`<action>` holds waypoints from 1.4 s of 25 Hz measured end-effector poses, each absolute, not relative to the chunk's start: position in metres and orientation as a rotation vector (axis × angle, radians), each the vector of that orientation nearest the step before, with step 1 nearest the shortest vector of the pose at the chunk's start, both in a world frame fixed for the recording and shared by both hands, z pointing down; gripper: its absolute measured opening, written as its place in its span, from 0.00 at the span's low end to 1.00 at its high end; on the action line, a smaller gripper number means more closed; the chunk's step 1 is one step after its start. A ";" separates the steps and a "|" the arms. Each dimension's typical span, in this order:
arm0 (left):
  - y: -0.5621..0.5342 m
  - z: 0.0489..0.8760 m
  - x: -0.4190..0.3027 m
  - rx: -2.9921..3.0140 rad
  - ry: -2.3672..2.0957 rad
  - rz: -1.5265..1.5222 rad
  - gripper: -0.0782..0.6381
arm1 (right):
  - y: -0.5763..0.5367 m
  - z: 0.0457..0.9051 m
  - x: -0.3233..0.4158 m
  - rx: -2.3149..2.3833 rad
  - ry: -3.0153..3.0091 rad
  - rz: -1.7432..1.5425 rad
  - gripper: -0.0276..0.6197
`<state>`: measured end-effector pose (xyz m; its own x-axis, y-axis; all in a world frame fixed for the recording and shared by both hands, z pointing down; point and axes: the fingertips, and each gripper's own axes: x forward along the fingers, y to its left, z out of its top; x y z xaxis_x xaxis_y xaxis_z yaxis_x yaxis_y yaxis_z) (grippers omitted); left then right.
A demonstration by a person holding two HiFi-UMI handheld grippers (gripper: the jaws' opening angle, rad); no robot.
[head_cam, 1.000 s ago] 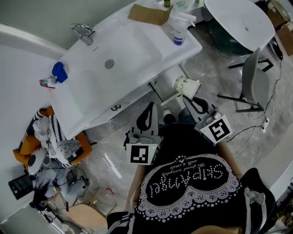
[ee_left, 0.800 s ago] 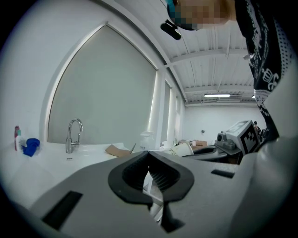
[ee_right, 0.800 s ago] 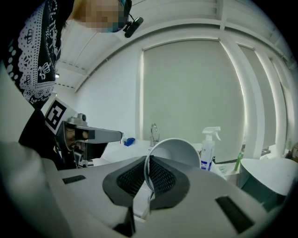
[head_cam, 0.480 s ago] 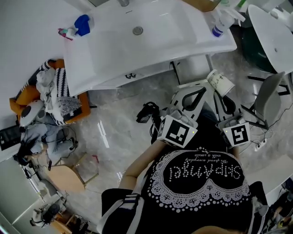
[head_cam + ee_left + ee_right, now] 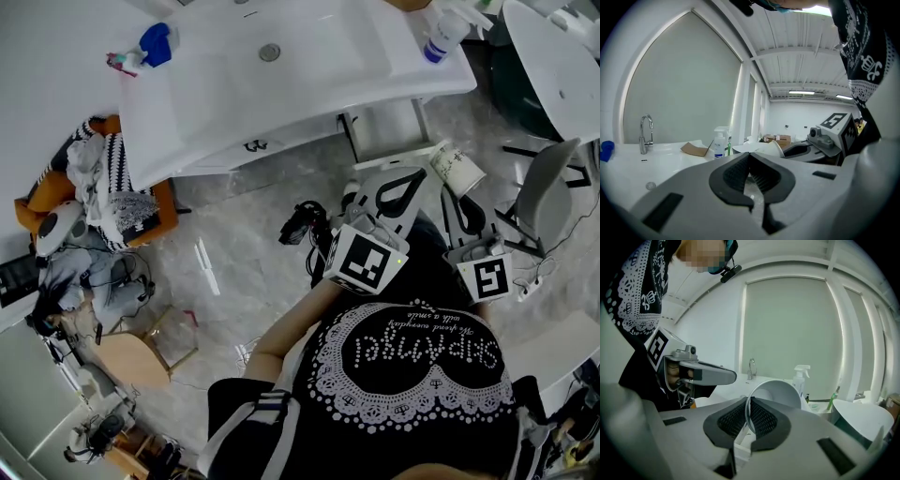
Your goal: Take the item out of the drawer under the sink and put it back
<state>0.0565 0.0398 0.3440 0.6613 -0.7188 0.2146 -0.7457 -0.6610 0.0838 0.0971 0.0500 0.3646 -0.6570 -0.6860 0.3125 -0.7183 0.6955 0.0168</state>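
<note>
Nearest the camera, the person's black top with white lace print (image 5: pixel 412 366) is filling the lower part of the head view, and both hand-held grippers are reaching out from it over the grey marbled floor (image 5: pixel 234 253). The left gripper (image 5: pixel 750 157) is carrying nothing: its fingers are clenched, their tips meeting with no object between them. Just beside it, the right gripper (image 5: pixel 747 404) is grasping the paper cup (image 5: pixel 776 392), with its fingers pinching the rim, one inside the cup and one outside. The white cup is hanging tilted in the air ahead of the person, clear of the floor and near the white unit (image 5: pixel 384 127) under the sink. I cannot tell whether a drawer there is standing open. Beyond that unit, the white tabletop (image 5: pixel 309 89) is stretching across the top of the head view, with the sink's drain (image 5: pixel 270 52) showing in its hollow. A spray bottle (image 5: pixel 437 37) is standing at its right end and a blue object (image 5: pixel 155 39) is lying at its left end. In the left gripper view, a chrome faucet (image 5: pixel 645 133) is rising at the back edge, with a piece of brown cardboard (image 5: pixel 695 149) lying near the bottle. An orange basket of clothes (image 5: pixel 112 202) is sitting on the floor to the left, and a grey chair (image 5: pixel 544 192) is standing to the right.
</note>
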 end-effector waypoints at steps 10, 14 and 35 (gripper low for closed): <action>0.037 0.345 0.092 2.651 -1.243 0.251 0.12 | 0.039 0.360 0.138 1.064 -2.652 0.231 0.08; 0.039 0.345 0.101 2.640 -1.267 0.227 0.12 | 0.037 0.360 0.153 1.059 -2.670 0.240 0.08; 0.046 0.354 0.125 2.608 -1.292 0.158 0.12 | 0.039 0.369 0.182 1.037 -2.681 0.218 0.08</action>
<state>0.1246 0.0458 0.3536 0.6061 -0.7710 0.1955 -0.7954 -0.5862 0.1538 0.1820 0.0387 0.3691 -0.7122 -0.6384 0.2920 -0.6772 0.7343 -0.0464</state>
